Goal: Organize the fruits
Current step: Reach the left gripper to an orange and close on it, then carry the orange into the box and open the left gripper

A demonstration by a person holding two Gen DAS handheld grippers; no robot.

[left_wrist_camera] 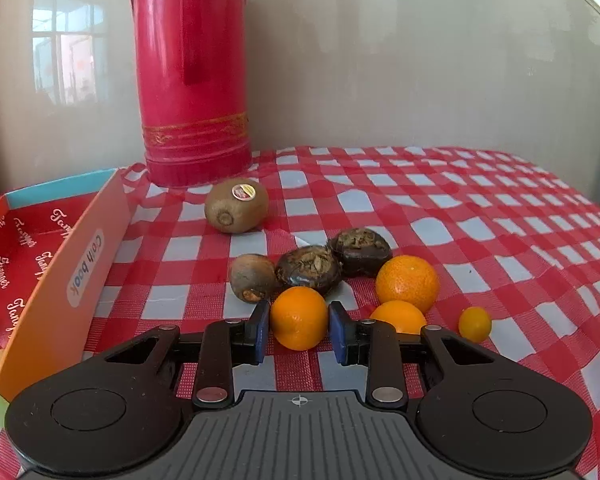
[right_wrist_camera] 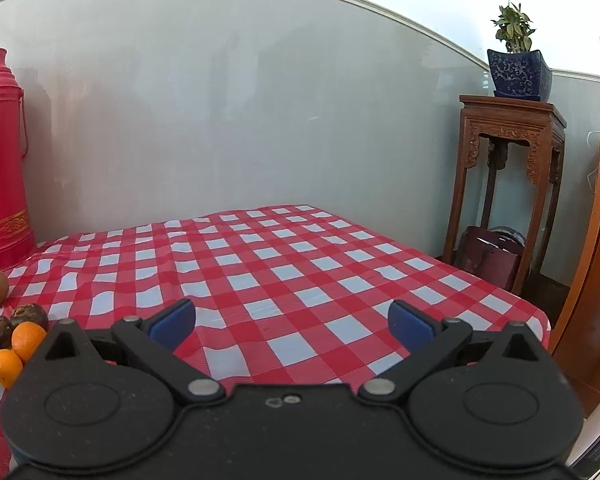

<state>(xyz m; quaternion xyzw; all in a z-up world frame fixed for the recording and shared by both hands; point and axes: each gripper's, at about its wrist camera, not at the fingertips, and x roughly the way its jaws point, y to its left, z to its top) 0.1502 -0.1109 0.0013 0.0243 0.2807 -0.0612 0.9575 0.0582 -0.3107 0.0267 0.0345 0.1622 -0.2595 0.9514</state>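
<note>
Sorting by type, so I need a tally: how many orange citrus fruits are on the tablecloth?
3 oranges: one between the left tool's pads, one right of it, one partly hidden behind the right finger. A tiny yellow-orange fruit sits further right.

left gripper (left_wrist_camera: 299, 330) jaws narrowed, right gripper (right_wrist_camera: 292, 322) spread wide

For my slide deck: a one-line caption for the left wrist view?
Left gripper closing around an orange beside water chestnuts and a kiwi.
</note>
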